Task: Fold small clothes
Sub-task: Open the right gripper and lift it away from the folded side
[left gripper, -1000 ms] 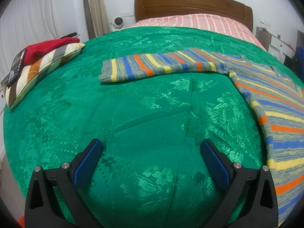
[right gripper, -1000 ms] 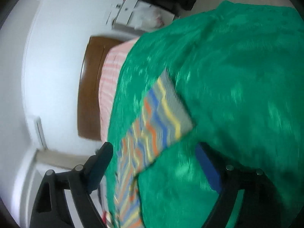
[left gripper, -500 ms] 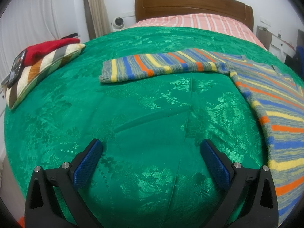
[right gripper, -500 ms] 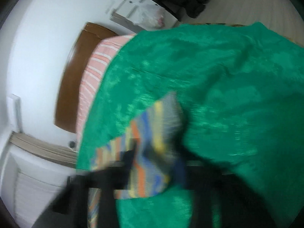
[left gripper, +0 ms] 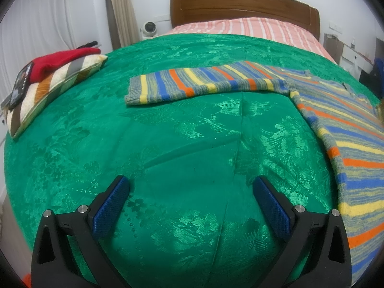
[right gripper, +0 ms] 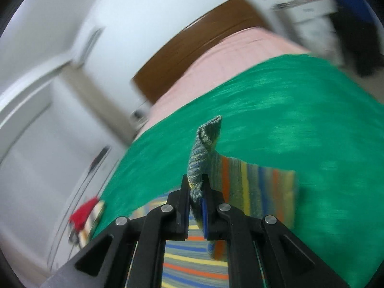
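A small striped knit sweater [left gripper: 340, 129] in grey, blue, orange and yellow lies on the green bedspread [left gripper: 182, 148]. Its left sleeve [left gripper: 201, 81] stretches flat to the left. My left gripper [left gripper: 189, 189] is open and empty, low over the bedspread, well short of that sleeve. In the right wrist view my right gripper [right gripper: 195, 187] is shut on the cuff end of the sweater's other sleeve [right gripper: 204, 153] and holds it lifted off the bed; the rest of the sleeve [right gripper: 259, 187] trails down to the right. The view is blurred.
A striped cushion [left gripper: 48, 88] with a red cloth [left gripper: 60, 60] and a dark phone [left gripper: 20, 84] lies at the bed's left edge. The wooden headboard [left gripper: 244, 7] and pink striped pillow area [left gripper: 244, 27] are at the back. White furniture [left gripper: 352, 50] stands at the right.
My right gripper has swung around, closed on the right sleeve's cuff and raised it off the bedspread. My left gripper has stayed still and open.
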The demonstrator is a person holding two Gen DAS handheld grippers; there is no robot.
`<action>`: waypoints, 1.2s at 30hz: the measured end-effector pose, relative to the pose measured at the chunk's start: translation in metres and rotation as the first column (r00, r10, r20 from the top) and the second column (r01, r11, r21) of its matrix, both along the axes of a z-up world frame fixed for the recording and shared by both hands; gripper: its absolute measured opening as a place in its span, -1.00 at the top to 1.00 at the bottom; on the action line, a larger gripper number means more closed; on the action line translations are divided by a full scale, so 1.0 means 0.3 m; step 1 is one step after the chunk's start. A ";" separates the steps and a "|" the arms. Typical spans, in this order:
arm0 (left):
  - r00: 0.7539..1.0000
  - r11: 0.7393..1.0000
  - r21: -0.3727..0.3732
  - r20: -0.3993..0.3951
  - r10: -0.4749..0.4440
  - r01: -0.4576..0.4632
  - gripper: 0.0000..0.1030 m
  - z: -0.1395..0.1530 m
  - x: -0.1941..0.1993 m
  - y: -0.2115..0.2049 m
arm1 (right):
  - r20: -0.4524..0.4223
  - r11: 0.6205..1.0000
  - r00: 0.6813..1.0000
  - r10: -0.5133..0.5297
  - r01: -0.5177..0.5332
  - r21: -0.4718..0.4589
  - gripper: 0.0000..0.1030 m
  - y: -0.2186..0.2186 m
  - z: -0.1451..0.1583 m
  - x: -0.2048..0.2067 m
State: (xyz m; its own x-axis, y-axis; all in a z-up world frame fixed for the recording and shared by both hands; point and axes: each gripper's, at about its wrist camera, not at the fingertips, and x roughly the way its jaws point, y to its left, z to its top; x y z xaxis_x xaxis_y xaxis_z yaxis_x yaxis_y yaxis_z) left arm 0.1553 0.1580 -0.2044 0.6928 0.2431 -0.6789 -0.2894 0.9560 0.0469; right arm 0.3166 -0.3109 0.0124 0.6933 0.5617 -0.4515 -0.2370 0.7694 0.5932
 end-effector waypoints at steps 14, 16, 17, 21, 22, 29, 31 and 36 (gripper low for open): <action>1.000 1.000 -0.002 0.004 0.000 0.000 -0.99 -0.005 0.000 -0.006 | -0.283 0.995 0.954 0.095 -0.099 -0.002 -0.51 0.105 -0.365 -0.056; 1.000 1.000 -0.001 0.004 0.000 0.000 -0.99 -0.005 0.001 -0.005 | -0.361 0.986 0.932 0.020 -0.079 -0.150 -0.51 0.012 -0.466 -0.129; 1.000 1.000 0.000 0.005 0.001 -0.001 -0.99 -0.005 0.000 -0.007 | -0.374 0.977 0.928 -0.004 -0.077 -0.200 -0.50 -0.017 -0.488 -0.153; 1.000 1.000 0.000 0.005 0.000 0.000 -0.99 -0.006 0.000 -0.007 | -0.294 0.959 0.955 -0.036 -0.050 -0.279 -0.27 -0.168 -0.488 -0.324; 1.000 1.000 0.001 0.005 0.001 -0.001 -0.99 -0.006 0.000 -0.008 | -0.248 0.954 0.967 -0.053 -0.025 -0.300 -0.31 -0.198 -0.462 -0.376; 1.000 1.000 0.001 0.006 0.001 -0.001 -0.99 -0.006 0.000 -0.008 | -0.047 0.848 0.979 -0.200 0.149 -0.508 -0.49 -0.312 -0.418 -0.529; 1.000 1.000 0.001 0.006 0.001 -0.001 -0.99 -0.006 0.000 -0.008 | -0.041 0.835 0.974 -0.224 0.170 -0.523 -0.49 -0.336 -0.474 -0.536; 1.000 1.000 0.000 0.007 0.000 0.000 -0.99 -0.006 -0.001 -0.008 | 0.005 0.848 0.973 -0.233 0.206 -0.488 -0.53 -0.363 -0.559 -0.557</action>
